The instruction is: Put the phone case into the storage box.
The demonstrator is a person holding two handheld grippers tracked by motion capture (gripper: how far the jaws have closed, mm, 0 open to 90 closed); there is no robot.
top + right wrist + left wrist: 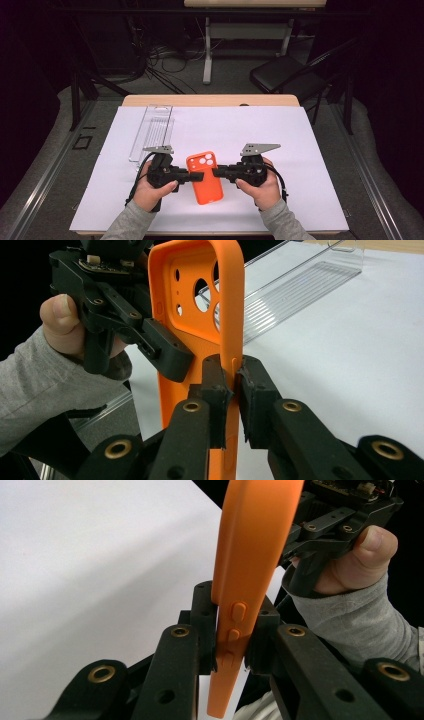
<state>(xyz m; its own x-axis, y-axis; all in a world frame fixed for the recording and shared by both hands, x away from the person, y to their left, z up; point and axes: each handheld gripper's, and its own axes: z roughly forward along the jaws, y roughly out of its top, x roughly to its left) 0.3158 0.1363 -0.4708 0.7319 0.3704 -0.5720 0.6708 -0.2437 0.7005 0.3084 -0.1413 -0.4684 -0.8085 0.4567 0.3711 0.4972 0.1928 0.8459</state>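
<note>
The orange phone case [204, 178] is a soft, matte shell with a raised rim, a cluster of round camera holes near its far end and a row of small moulded buttons along one edge. It is held just above the white sheet [300, 150] that covers the bench [210, 100], near the front edge of the sheet and midway between the two hands, with its long axis running away from the person.

In the left gripper view, the case [250, 565] stands edge-on and the black tongs are closed on its button side, one pad on each face of the wall. In the right gripper view, the case [192, 315] shows its hollow inside and camera holes, and the tongs pinch the opposite long edge, again with a pad pressed to each face.

The left tongs [196, 176] point inward at the case from the left, and the left hand [148, 190] is wrapped around the handle with the thumb on top. The right tongs [218, 172] point inward from the right, and the right hand [260, 186] is wrapped around its handle likewise. Both forearms wear grey sleeves and come in from the near edge of the bench.

A clear plastic tray [152, 131] lies on the sheet, beyond the case and to its left, well apart from it.
</note>
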